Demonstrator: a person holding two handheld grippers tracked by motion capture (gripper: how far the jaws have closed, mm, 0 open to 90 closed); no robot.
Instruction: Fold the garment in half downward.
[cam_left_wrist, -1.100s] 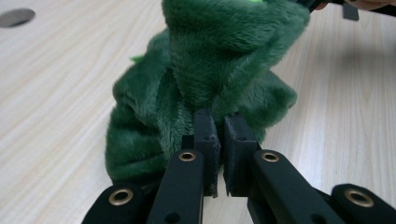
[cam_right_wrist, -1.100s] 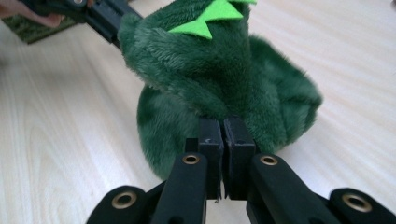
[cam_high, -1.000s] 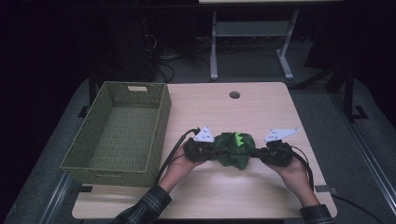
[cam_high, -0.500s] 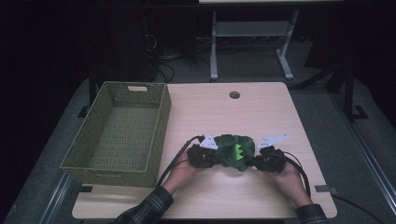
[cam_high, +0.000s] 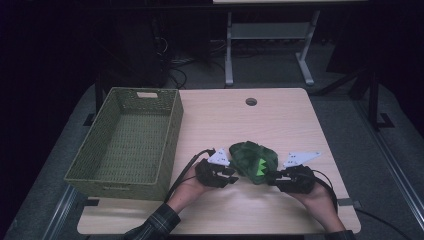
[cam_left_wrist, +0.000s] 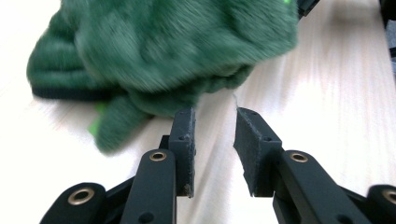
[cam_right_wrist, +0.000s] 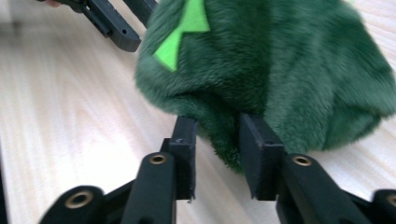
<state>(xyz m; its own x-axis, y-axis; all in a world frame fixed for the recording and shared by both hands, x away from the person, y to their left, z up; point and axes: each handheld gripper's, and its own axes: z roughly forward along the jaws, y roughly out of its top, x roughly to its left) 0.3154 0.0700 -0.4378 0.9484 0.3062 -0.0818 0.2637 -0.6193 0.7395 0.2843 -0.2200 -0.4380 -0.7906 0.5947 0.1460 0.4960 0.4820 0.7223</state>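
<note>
Item: dark green plush garment with bright green felt spikes (cam_high: 254, 161), crumpled on the pale wooden table (cam_high: 280, 120), right of the olive woven basket (cam_high: 125, 140).

Handling is judged as light, soft and limp, neither fragile nor slippery; a firm pinch on a thick fold or hem is advised, since loose fur may slide out. Left gripper (cam_left_wrist: 212, 140): jaws have just been opening and are released, nothing is held between them, and the garment's edge lies just beyond the tips. Right gripper (cam_right_wrist: 217, 140): jaws have likewise just been opening; a hanging fold of plush lies between them, but it cannot be told whether the pads (cam_right_wrist: 187, 140) press it. The garment is flanked closely on both sides by the two grippers.
</note>
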